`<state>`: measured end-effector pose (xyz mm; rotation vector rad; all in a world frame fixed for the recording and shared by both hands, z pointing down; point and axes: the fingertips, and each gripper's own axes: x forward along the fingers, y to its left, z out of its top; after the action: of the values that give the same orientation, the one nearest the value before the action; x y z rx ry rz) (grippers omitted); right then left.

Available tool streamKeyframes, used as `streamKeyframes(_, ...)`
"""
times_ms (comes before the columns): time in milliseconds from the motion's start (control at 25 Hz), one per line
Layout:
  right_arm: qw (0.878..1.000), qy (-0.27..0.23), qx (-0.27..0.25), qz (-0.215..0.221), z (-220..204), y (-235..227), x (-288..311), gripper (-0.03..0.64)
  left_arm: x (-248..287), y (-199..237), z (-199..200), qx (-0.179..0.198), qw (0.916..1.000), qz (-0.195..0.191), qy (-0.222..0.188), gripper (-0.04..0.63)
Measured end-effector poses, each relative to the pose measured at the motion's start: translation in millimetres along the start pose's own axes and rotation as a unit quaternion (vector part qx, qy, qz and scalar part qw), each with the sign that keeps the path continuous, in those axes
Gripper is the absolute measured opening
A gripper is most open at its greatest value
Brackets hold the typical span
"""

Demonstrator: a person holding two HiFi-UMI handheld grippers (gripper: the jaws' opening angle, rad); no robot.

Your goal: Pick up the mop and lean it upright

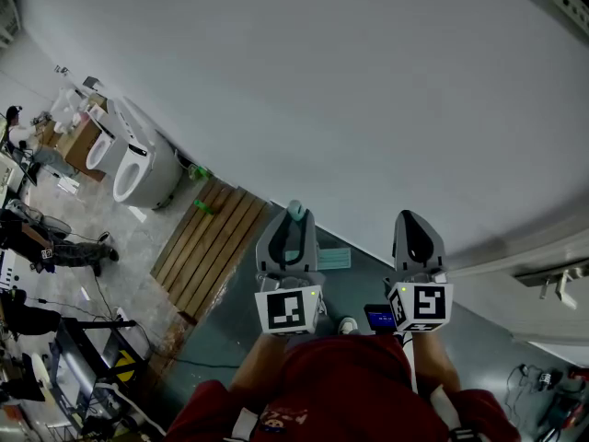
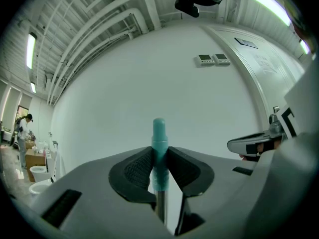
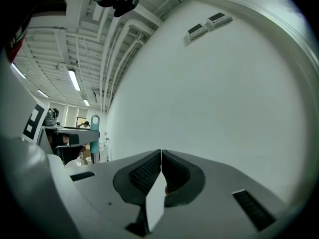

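The mop shows only as its handle: a teal grip end [image 2: 159, 133] on a metal shaft [image 2: 160, 205], standing upright in front of the white wall. My left gripper [image 2: 159, 152] is shut on the teal grip, whose tip pokes out above the pads. In the head view the teal tip [image 1: 297, 212] sticks out of the left gripper [image 1: 295, 221]. The mop head is hidden. My right gripper [image 3: 161, 156] is shut with its pads touching and nothing between them; it hovers to the right [image 1: 414, 221], apart from the handle. From the right gripper view the teal handle [image 3: 94, 129] appears at the far left.
A white wall [image 1: 368, 109] fills the space ahead, with two small panels [image 2: 213, 59] high on it. White toilets [image 1: 138, 164] and a slatted wooden platform [image 1: 213, 247] lie to the left. Cables and equipment [image 1: 83, 357] crowd the lower left floor. A person [image 2: 22, 133] stands far left.
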<state>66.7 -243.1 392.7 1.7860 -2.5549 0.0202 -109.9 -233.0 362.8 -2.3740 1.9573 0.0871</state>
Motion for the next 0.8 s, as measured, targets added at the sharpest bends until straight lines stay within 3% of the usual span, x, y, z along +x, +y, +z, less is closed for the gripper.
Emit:
streamKeyframes(360,1.0,0.005,0.0,-0.009,-4,-3,-3,0.018,5,-2,-8,0.009,0.9998,-0.018,0.005,0.11)
streamKeyframes(520,1.0,0.006,0.002,-0.011,-4,-3,-7,0.018,5,-4,-20,0.03,0.9987,-0.037,0.019,0.11)
streamKeyframes(800,1.0,0.009,0.002,-0.012,-8,-3,-7,0.018,8,-11,-40,0.029,0.9968,-0.068,0.03,0.111)
